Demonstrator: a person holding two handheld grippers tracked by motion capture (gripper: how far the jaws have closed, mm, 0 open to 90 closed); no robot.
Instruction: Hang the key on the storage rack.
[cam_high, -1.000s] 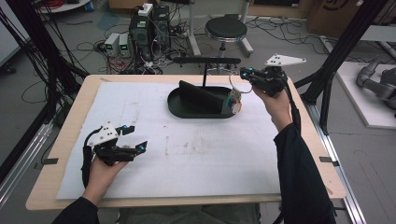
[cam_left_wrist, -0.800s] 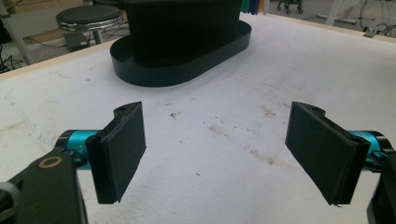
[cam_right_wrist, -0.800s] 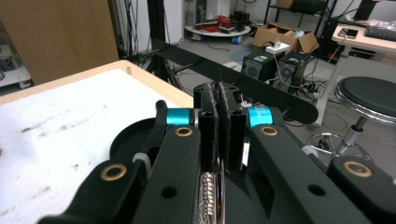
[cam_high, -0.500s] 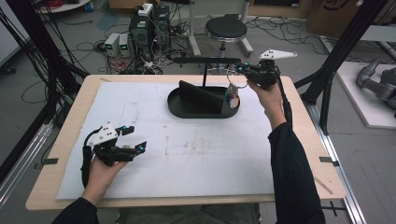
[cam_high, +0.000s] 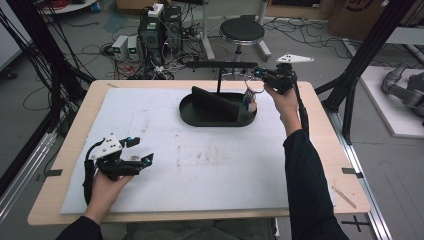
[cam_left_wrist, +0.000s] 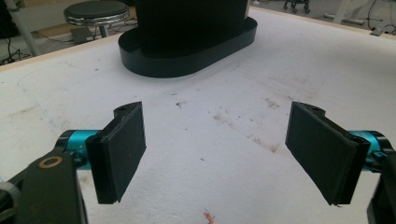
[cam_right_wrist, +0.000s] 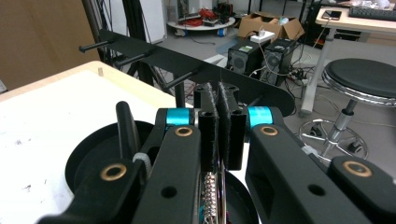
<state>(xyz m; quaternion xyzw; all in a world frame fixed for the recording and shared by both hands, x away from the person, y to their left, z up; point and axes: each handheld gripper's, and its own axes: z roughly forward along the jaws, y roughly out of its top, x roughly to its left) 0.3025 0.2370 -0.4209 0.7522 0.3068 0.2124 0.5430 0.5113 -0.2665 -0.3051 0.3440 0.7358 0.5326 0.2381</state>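
Jewellery, a beaded chain (cam_right_wrist: 209, 193) (light, limp, snag-prone), hangs pinched in the right gripper (cam_high: 259, 74) at the stand's (cam_high: 217, 106) three o'clock; best gripped by its chain. Left gripper (cam_high: 140, 151) gapes wide, empty.

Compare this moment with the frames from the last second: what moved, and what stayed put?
The right claw, shut on a beaded chain, rose and moved away from the person, toward the black rack with pegs behind the tray; the chain now hangs over the right end of the black oval tray. The left claw stayed open, low over the white mat, and the tray did not shift.
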